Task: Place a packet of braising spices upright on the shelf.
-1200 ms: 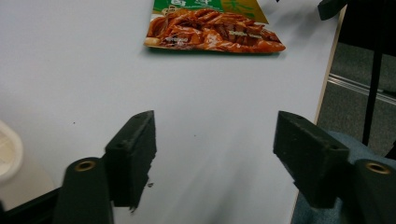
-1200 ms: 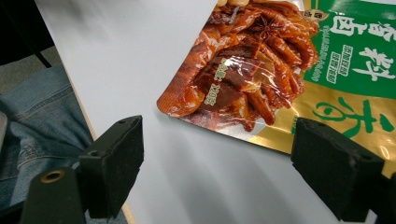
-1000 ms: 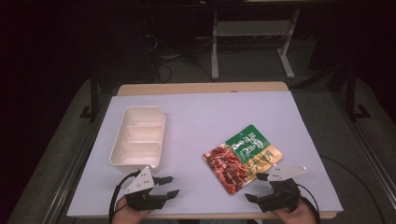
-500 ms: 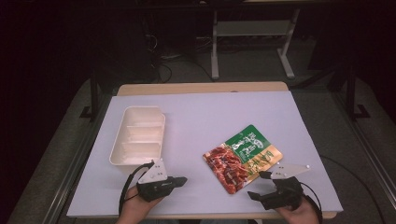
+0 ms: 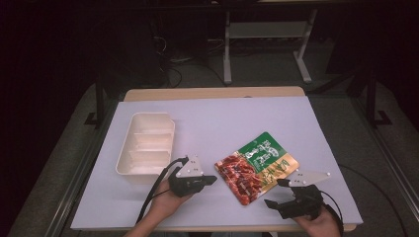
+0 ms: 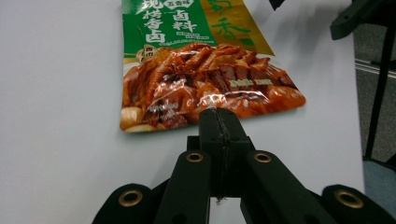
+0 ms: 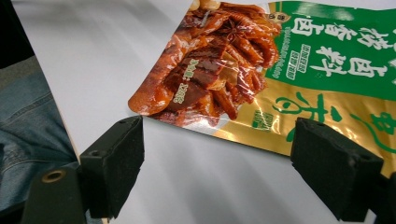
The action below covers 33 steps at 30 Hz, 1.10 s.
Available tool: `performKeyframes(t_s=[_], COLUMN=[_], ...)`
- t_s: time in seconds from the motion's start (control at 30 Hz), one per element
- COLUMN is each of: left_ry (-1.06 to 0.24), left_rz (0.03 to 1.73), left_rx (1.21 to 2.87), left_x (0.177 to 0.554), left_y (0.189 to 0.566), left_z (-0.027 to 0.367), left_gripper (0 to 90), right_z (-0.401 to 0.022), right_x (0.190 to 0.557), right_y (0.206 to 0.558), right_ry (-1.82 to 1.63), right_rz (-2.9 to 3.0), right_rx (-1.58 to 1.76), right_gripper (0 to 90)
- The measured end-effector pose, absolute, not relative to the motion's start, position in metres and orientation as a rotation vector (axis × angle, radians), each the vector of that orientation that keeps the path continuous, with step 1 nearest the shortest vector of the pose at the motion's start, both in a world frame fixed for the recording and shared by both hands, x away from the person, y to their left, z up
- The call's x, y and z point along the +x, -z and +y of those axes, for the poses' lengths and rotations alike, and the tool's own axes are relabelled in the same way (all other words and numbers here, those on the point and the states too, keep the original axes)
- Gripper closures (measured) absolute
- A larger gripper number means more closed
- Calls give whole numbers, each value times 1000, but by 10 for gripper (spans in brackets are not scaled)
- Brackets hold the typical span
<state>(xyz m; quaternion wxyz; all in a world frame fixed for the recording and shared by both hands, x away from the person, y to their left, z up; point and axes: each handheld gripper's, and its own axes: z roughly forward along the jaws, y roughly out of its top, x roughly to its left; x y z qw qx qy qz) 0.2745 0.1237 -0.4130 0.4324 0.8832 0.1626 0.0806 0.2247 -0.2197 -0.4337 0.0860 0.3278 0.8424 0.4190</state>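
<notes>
Table [image 5: 207, 118], wide and rectangular, under a smooth matte pale-lilac sheet; bare wood strip along the far edge, dark floor all around. Plenty of open sheet across the far half and toward the far right corner.

Tray [image 5: 146, 147], off-white plastic, oblong with rounded corners and ribbed compartments, near the left edge, long side running front to back. Lies just beside the left gripper, on its far left.

Pouch [image 5: 257, 166], flat, glossy, crinkled foil, lying skewed on the right half of the table near the front edge. Red-brown picture of braised food on the near end, green panel with white characters on the far end, gold band along one side. Highlights and wrinkles across the film in the left gripper view [image 6: 205, 79] and the right gripper view [image 7: 280, 70]. Flat on the sheet, between the two grippers, touched by neither.

Right gripper [image 5: 280, 193], black with a grey three-cornered plate, at the front right corner, jaws spread wide, foam-like pads blocky and rough, nothing between them; pouch corner just beyond the tips.

Left gripper [image 5: 212, 179], same build, near the front edge just left of the pouch, jaws clenched tight together on nothing, having just been closing; tips short of the pouch's red edge.
</notes>
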Motion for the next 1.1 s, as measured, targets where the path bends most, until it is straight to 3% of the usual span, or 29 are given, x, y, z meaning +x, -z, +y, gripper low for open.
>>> performKeyframes(t_s=[0.47, 1.1], left_ry=[-172, -162], left_rz=[433, 532], left_rx=[2274, 2419], left_x=[315, 327], left_y=[418, 439], left_z=[80, 58], left_gripper=[900, 900], right_z=[-226, -239], right_x=[227, 233], right_y=[433, 435], right_ry=[-1207, -1135], right_rz=[2468, 2424], right_rx=[1045, 1180], right_gripper=[157, 152])
